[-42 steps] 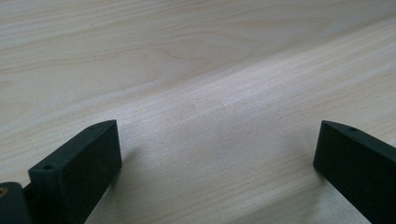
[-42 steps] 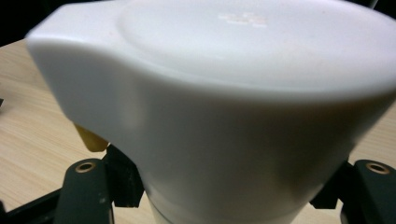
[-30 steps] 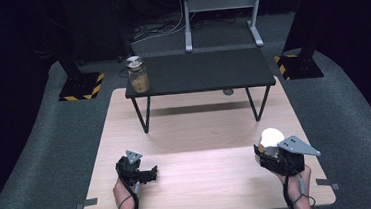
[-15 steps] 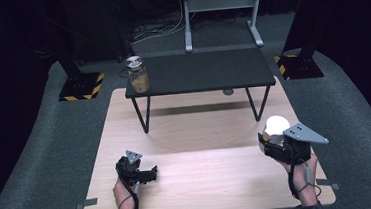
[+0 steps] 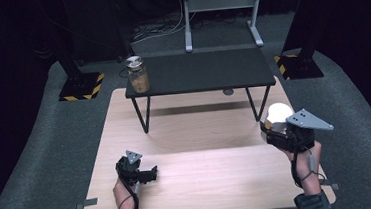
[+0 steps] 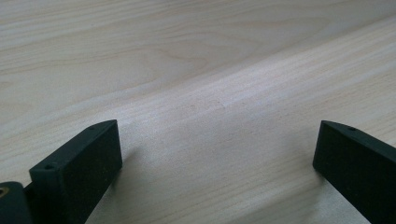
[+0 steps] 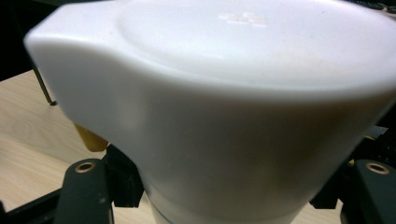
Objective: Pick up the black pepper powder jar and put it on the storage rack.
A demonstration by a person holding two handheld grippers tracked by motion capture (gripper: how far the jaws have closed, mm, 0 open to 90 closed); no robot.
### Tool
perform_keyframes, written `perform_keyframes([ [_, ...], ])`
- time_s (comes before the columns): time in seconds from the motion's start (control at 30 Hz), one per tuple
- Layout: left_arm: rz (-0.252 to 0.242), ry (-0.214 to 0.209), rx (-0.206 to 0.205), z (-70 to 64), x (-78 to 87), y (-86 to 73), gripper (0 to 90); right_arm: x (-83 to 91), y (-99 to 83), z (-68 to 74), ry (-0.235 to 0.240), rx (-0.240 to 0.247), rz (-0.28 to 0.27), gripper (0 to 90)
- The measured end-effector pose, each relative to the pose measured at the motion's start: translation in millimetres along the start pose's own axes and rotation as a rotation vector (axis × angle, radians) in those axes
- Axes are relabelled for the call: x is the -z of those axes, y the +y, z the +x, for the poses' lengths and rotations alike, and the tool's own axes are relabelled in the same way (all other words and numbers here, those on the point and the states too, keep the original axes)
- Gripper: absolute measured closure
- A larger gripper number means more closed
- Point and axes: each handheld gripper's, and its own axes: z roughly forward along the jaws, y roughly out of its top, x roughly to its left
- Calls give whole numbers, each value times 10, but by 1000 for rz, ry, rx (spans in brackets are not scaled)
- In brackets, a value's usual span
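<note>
White plastic jug (image 7: 224, 107): smooth, matte, rounded body with a pouring lip; we log it pinched between the right gripper (image 5: 282, 133) fingers, above the pale wood-grain counter (image 5: 196, 134) at its right edge. Left gripper (image 5: 137, 171): black blocky fingers spread, resting low on the counter. Since a second ago, we note the jug carried farther right and forward.

Right tongs (image 5: 275, 127) with white container (image 5: 279, 112) moved right, forward.
</note>
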Motion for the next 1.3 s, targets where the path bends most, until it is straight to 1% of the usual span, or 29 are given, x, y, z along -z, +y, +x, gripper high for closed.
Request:
perform_keyframes([
  [0.27,-4,1,0,-6,0,-6,7,-44,132,-68,1,0,-7,297],
  [0.63,-4,2,-1,-9,1,-7,7,-99,255,-129,-7,0,-9,297],
  [1.03,-5,4,-3,-15,1,-9,7,-261,429,-242,-10,-6,8,297],
  [1.3,-5,6,-8,-20,4,-9,7,-364,503,-310,-11,-27,17,297],
])
